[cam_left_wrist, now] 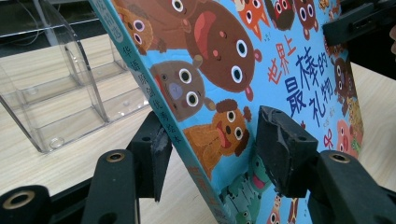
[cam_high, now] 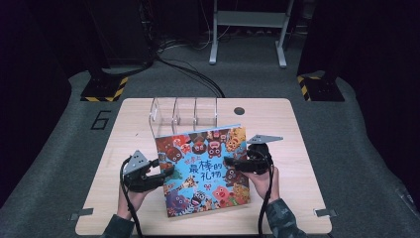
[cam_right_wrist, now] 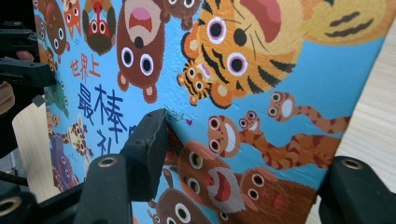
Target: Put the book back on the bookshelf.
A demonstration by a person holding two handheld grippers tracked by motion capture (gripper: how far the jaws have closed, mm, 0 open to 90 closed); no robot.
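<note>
Picture book [cam_right_wrist: 243, 93] across nearly all of the right gripper view: blue cover, cartoon tigers top and right, brown bears lower middle, blue and red Chinese title at left. Right gripper [cam_right_wrist: 243, 154] straddling the book's edge, jaws apart with the cover between them; left jaw pad pressed against the cover near a small scuff, right jaw low at the book's right edge, contact there unclear. Light wood table [cam_right_wrist: 373, 126] at right and in a strip at left. Other gripper [cam_right_wrist: 21, 70] black, far left, touching the book's far edge, with a bit of hand [cam_right_wrist: 5, 95].
</note>
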